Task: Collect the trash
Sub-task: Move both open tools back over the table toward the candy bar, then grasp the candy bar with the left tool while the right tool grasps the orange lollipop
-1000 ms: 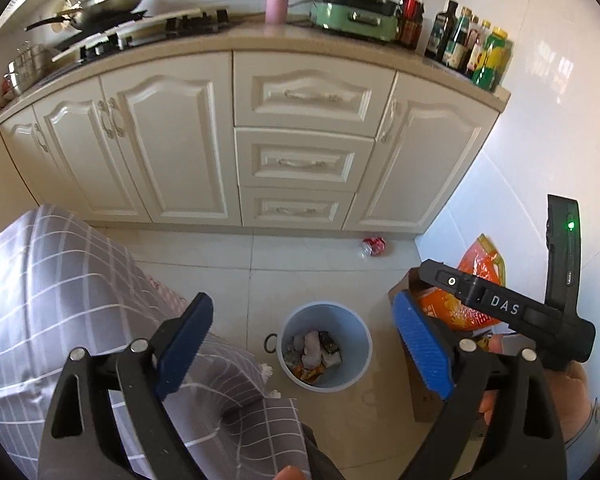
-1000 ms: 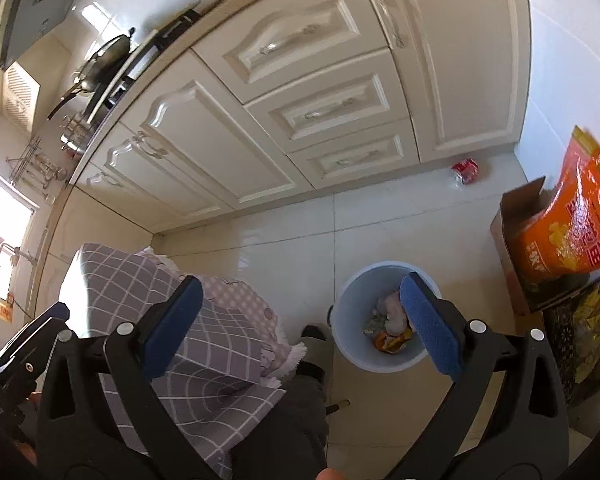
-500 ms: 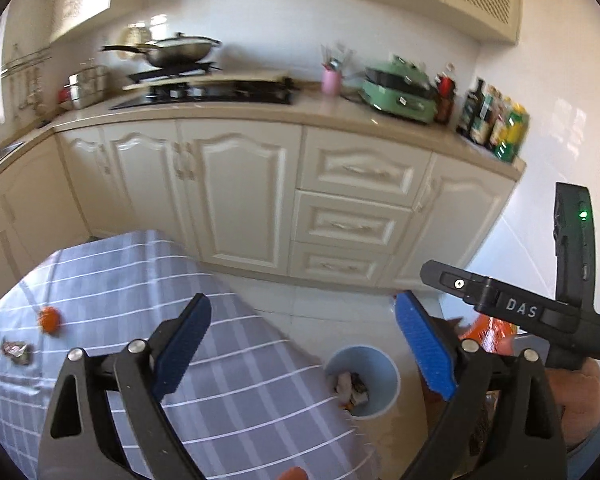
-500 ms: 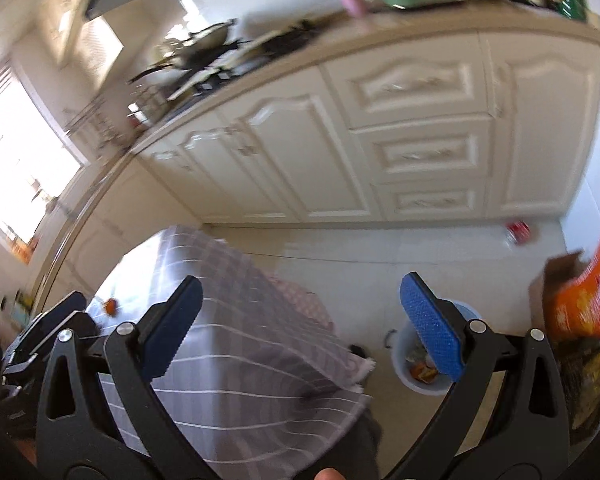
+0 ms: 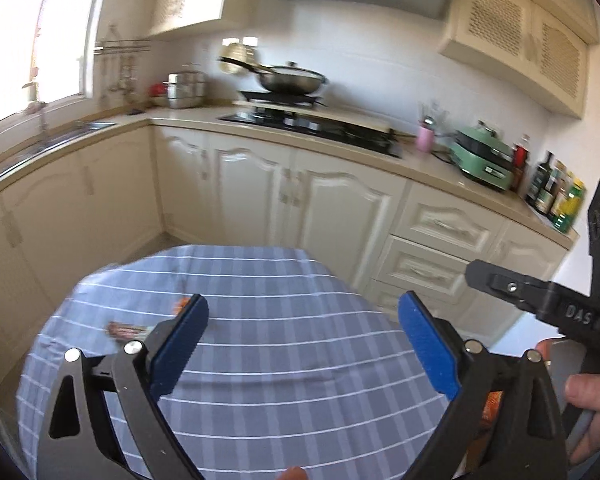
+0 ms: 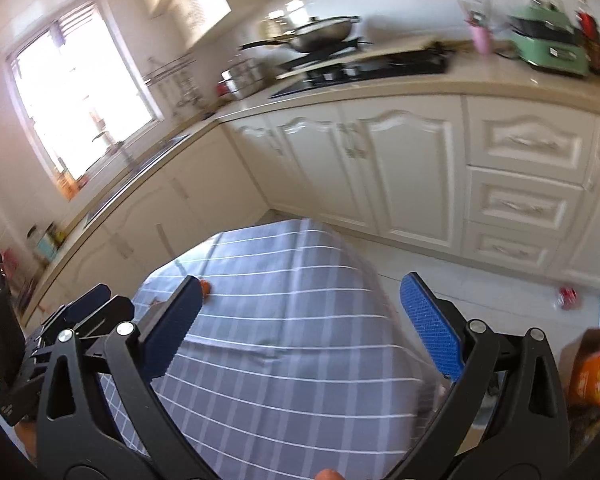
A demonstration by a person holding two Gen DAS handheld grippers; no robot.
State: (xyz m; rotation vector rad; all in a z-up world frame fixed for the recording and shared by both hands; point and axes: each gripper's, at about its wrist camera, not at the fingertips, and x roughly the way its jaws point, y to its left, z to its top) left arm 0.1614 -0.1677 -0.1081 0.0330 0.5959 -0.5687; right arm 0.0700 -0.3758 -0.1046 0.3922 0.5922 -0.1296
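A table under a grey-blue checked cloth (image 5: 284,360) fills the lower half of both views. A crumpled brownish wrapper (image 5: 126,330) and a small orange scrap (image 5: 182,303) lie near its far left edge. The orange scrap (image 6: 206,287) also shows beside my right gripper's left finger. My left gripper (image 5: 304,312) hovers above the cloth, open and holding nothing. My right gripper (image 6: 300,292) is open and holding nothing too, above the same checked cloth (image 6: 300,340). The trash bin is out of sight.
Cream kitchen cabinets (image 5: 340,208) run behind the table, with a wok (image 5: 290,80) on the stove. A red can (image 6: 566,296) lies on the floor by the cabinets. An orange bag (image 6: 596,376) sits in a cardboard box at the right. A hand (image 5: 592,396) holds the right gripper.
Both views have swung up from the blue bin on the floor to the table top. The bin has dropped out of view and the wrapper and orange scrap have come in. Both grippers stay open.
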